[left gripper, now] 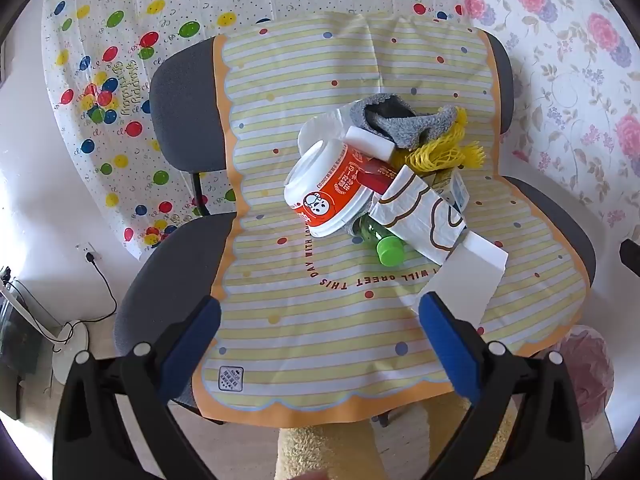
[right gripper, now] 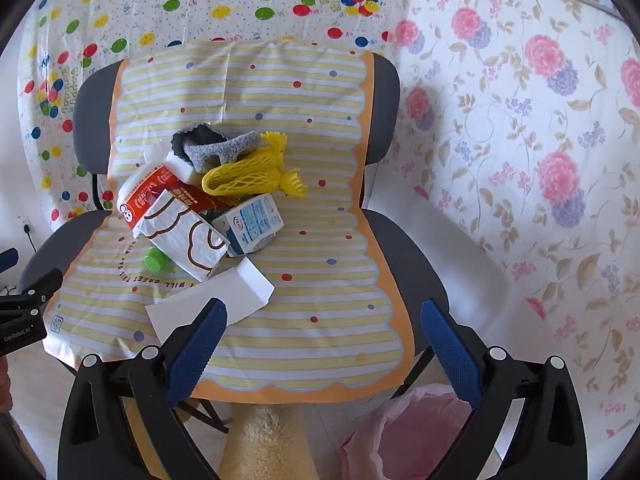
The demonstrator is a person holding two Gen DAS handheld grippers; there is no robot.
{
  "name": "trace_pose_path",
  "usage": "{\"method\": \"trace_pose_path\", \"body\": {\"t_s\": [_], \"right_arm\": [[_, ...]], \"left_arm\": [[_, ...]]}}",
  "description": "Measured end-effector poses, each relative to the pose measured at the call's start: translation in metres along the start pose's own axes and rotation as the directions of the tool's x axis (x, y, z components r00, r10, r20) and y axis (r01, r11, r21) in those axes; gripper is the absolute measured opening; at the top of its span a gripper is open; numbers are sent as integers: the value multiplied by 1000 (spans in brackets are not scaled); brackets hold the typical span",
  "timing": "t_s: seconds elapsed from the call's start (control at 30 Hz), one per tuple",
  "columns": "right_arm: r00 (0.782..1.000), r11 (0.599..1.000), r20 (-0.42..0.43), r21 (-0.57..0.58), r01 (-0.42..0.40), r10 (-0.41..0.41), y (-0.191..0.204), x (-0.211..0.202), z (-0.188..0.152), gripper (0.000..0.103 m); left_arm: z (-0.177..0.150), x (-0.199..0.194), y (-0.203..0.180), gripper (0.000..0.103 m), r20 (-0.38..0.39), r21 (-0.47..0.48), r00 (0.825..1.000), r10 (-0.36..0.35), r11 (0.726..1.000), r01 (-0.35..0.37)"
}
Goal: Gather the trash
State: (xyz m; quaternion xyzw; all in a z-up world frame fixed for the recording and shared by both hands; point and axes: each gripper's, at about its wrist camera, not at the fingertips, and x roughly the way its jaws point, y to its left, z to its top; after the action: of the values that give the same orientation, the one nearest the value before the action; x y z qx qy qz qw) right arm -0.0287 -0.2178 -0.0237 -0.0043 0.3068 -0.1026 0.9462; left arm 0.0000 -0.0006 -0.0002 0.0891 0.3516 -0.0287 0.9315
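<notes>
While both tools gape empty — pink-lined bin (right gripper: 416, 436) below, contents unseen.

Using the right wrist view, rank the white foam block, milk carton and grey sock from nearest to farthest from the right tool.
1. White foam block, against the left finger.
2. Milk carton, mid-pile.
3. Grey sock, pile's far end.

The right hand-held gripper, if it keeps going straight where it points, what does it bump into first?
Probably the striped cloth over the chair seat. The open right hand-held gripper points down at a bare patch of it, with the white foam block just beside its left finger. Depth is hard to judge.
</notes>
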Motion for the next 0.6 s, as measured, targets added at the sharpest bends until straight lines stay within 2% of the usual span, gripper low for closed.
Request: {"method": "trace_pose_path", "body": {"t_s": [0.6], "right_arm": [[1000,1000,4,3,4,-4,-2,-1,0,97]], "left_arm": [[0,-2,7,97,9,-16,1000,5,1000,-5]]}}
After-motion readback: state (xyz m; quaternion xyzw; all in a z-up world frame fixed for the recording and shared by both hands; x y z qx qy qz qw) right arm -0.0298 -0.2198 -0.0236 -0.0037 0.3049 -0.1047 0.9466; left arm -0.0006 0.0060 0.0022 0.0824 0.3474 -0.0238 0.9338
